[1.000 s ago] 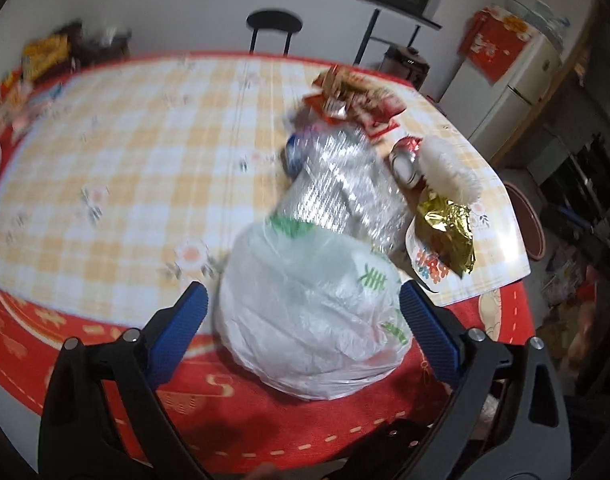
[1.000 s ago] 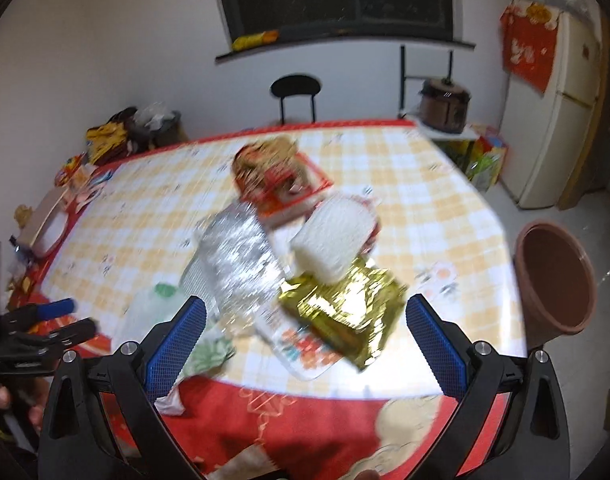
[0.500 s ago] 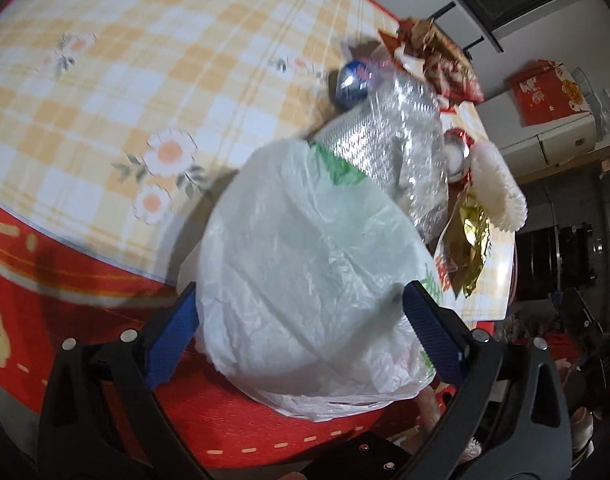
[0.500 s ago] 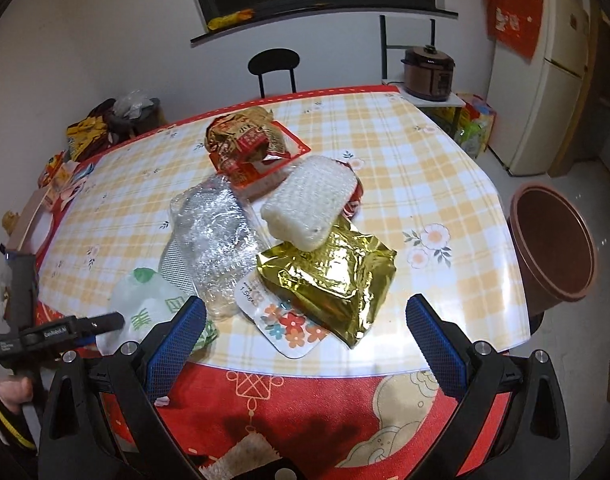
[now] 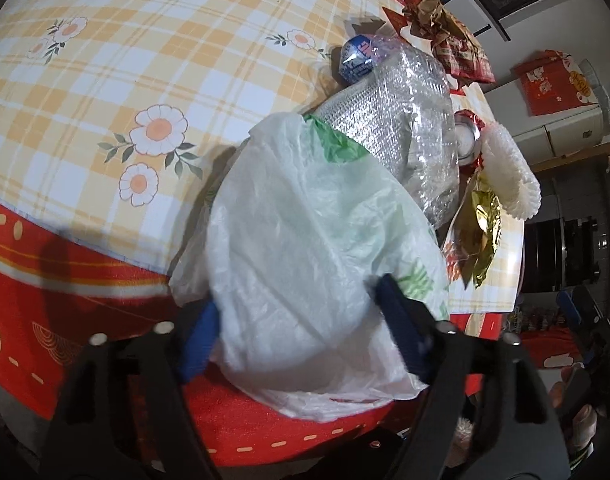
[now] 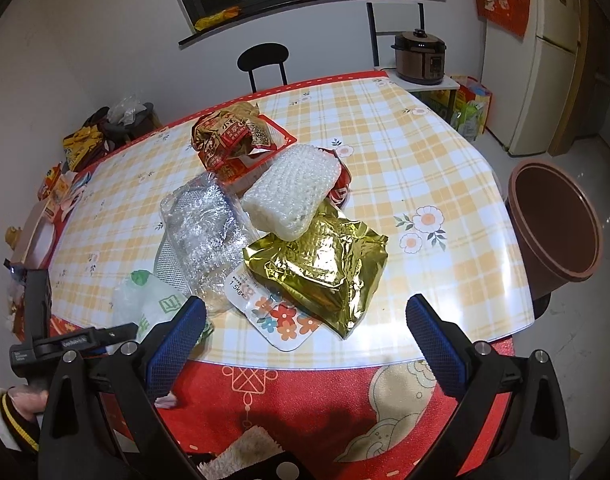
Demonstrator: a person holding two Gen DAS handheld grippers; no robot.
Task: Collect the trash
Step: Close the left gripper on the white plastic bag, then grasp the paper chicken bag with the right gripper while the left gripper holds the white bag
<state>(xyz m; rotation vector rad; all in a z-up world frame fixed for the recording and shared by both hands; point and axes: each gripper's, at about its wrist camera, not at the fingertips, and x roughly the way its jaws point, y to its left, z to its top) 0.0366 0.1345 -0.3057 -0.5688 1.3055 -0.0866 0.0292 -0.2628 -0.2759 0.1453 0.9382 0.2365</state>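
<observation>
sat at the near edge of the table (image 6: 445,152), on the seam of checked cloth and red border: a white plastic bag (image 5: 305,248) with green print, puffed and crumpled. straddled by the left gripper (image 5: 301,328), whose blue pads (image 5: 197,340) had just been closing in and lay against the bag's two sides, the film bulging out between them; too blurred there to tell a firm clamp from a light touch. lay just beyond the bag, touching it: a crushed clear plastic wrapper (image 5: 409,120) with a silvery mesh look, and a blue-capped item (image 5: 355,60) at its far end. farther right: a white foam net (image 5: 509,168) over a red can (image 5: 467,136), and a gold foil pouch (image 5: 483,236) below them. at the far side of the heap: red and gold snack wrappers (image 5: 449,40). seen from the right gripper (image 6: 305,340): jaws stood wide apart with nothing between them, held over the red border, near the gold foil pouch and a white flowered packet (image 6: 277,312) tucked under its near corner. stood on the floor off the table's right edge: a brown bin (image 6: 557,228). far back: a black chair (image 6: 265,60), a cooker (image 6: 421,56) on a stand, a pale fridge (image 6: 549,56).
</observation>
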